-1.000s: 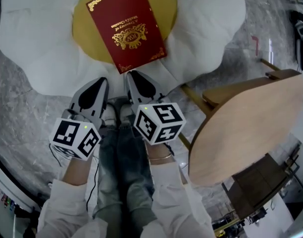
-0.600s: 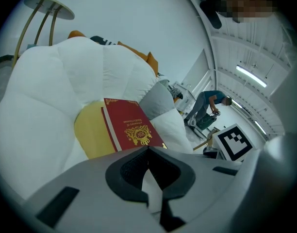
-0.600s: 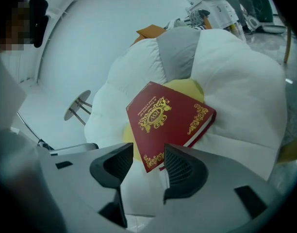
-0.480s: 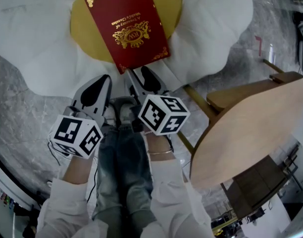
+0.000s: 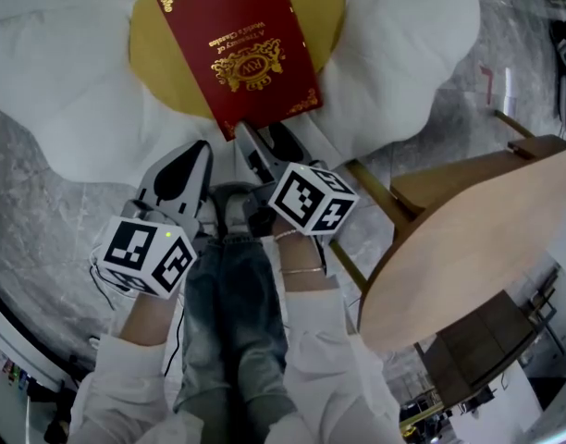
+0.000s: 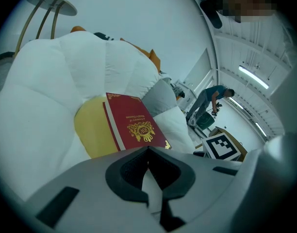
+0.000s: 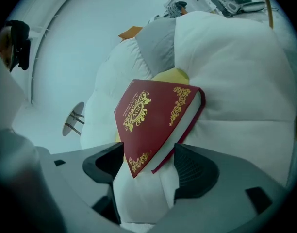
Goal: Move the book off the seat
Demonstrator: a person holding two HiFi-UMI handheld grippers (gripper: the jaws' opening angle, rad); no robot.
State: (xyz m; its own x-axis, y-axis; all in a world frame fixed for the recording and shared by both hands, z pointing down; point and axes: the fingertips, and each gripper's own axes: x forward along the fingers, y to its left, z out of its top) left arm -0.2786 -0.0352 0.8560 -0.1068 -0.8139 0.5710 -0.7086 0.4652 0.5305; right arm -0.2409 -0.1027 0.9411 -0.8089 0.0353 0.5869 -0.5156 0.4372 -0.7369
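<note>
We see the red book (image 5: 239,49) lying on the yellow centre (image 5: 152,58) of the white petal-shaped seat (image 5: 61,109) at the top of the frame; our right hand-held gripper (image 5: 263,141) has just been opening its jaws, now wide, the book's near corner between them unpressed. Our left hand-held gripper (image 5: 195,155), just left of it, has its jaws together on nothing.

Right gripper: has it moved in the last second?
Yes. Against the wooden table, the right gripper has edged up the head view toward the red book; its fingers have just been opening, the book's corner between them, ungripped.
</note>
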